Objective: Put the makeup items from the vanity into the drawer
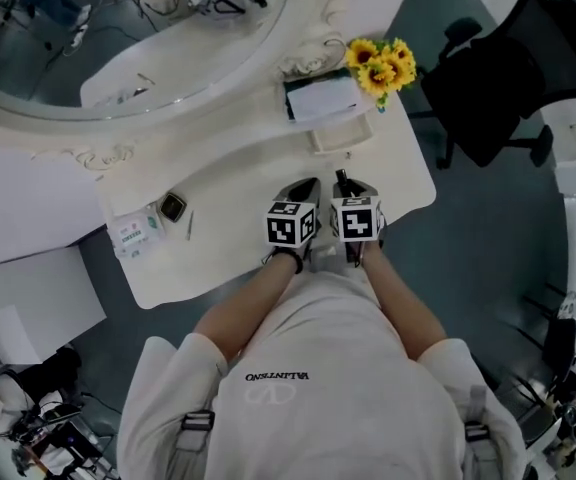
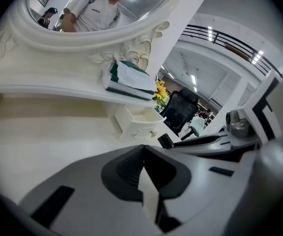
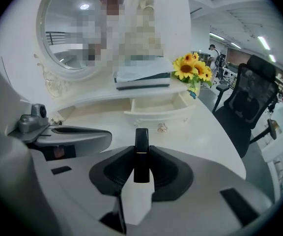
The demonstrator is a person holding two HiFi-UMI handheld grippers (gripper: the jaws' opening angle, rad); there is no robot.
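My right gripper point(image 1: 348, 190) is shut on a slim black makeup tube point(image 3: 141, 154), which stands upright between the pads and pokes out past them. My left gripper point(image 1: 306, 192) hovers right beside it, jaws closed together with nothing in them point(image 2: 142, 152). Both hang over the white vanity top point(image 1: 238, 183), just in front of the small open drawer point(image 1: 340, 135), seen ahead in the right gripper view point(image 3: 156, 106) and the left gripper view point(image 2: 140, 123). On the vanity's left end lie a dark square compact point(image 1: 172, 207), a white packet point(image 1: 133, 232) and a thin stick point(image 1: 189, 225).
A large oval mirror point(image 1: 118, 58) in an ornate white frame stands behind the vanity. Above the drawer a shelf carries a green-and-white book point(image 1: 320, 98) and yellow sunflowers point(image 1: 380, 66). A black office chair point(image 1: 498, 78) stands to the right of the table.
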